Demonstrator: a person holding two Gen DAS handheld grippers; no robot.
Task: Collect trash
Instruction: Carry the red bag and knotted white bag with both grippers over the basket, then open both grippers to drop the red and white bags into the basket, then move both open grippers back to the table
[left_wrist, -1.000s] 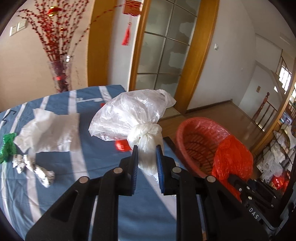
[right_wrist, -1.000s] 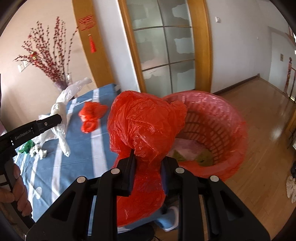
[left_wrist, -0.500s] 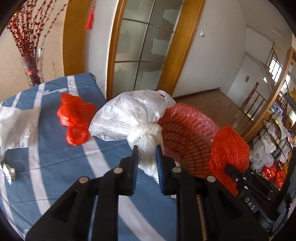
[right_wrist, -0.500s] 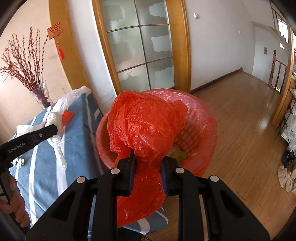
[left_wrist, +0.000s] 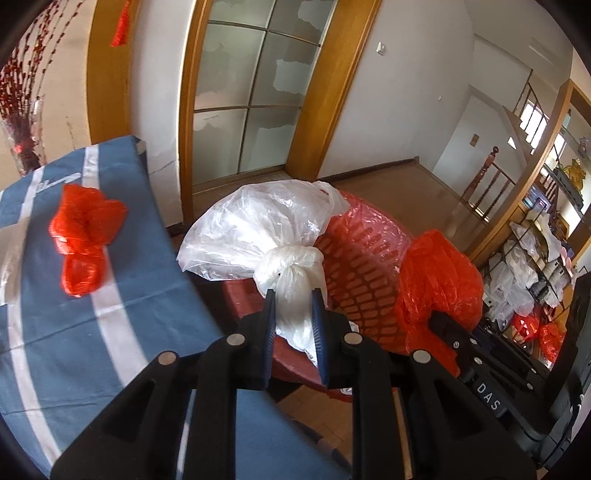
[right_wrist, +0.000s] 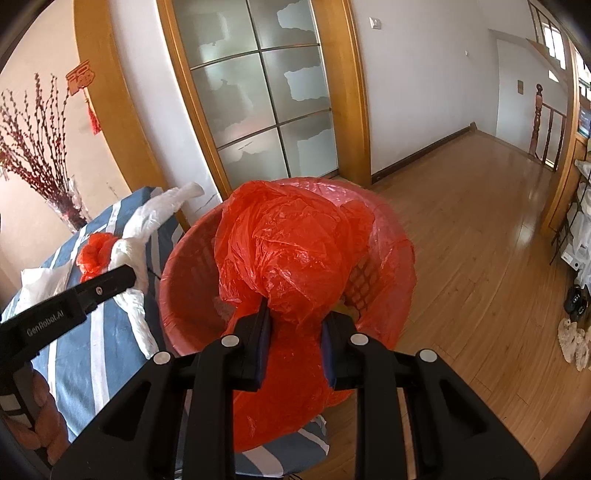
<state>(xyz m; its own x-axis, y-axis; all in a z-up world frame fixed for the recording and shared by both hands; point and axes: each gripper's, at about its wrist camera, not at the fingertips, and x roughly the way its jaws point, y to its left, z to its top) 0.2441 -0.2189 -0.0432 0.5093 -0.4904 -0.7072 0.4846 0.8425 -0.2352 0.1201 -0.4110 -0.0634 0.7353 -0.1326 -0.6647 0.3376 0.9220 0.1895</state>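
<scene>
The left gripper (left_wrist: 293, 314) is pinching a knotted clear plastic bag (left_wrist: 258, 229) just below its knot, its blue-padded fingers (left_wrist: 267, 325) pressing the twisted neck from both sides. The bag's puffed body is hanging in the air over the near rim of a red slotted basket (left_wrist: 365, 258), which is sitting just past the edge of the bench (left_wrist: 110, 314) with its blue, white-striped cloth. The right gripper (right_wrist: 295, 328) is squeezing a crumpled red plastic bag (right_wrist: 291, 251) at its gathered neck, holding it above the basket's mouth, which is lined with thin pink film. Another red bag (left_wrist: 85, 236) is lying on the bench, well apart from the basket. A vase (left_wrist: 22, 147) of red twigs is standing at the bench's far side.
</scene>
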